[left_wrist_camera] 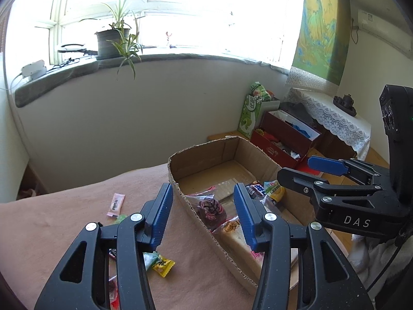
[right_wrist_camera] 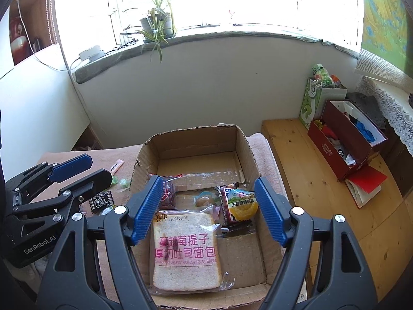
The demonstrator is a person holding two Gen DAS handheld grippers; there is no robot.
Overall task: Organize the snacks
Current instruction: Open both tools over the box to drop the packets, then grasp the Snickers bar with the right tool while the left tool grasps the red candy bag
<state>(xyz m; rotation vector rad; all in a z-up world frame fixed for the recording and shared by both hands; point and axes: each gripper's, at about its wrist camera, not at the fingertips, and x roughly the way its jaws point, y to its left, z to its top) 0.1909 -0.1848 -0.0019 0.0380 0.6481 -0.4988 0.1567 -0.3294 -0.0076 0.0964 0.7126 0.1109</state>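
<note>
An open cardboard box [right_wrist_camera: 247, 144] stands on a pink cloth [left_wrist_camera: 77, 206]. Inside lie a wrapped toast slice [right_wrist_camera: 185, 253], a yellow egg snack packet [right_wrist_camera: 242, 206], a dark red packet [left_wrist_camera: 211, 206] and a small round snack [right_wrist_camera: 204, 201]. My right gripper [right_wrist_camera: 206, 209] is open and empty above the box. My left gripper [left_wrist_camera: 204, 219] is open and empty, straddling the box's left wall [left_wrist_camera: 196, 217]. Loose sweets lie on the cloth: a pink stick [left_wrist_camera: 115, 204], a yellow sweet [left_wrist_camera: 162, 264], green sweets [right_wrist_camera: 125, 182] and a black packet [right_wrist_camera: 102, 201].
A wooden bench [right_wrist_camera: 309, 180] stands right of the box, with red boxes [right_wrist_camera: 343, 139] and a green bag [right_wrist_camera: 309, 103] at its far end. A windowsill with a potted plant [right_wrist_camera: 157, 23] runs along the back wall.
</note>
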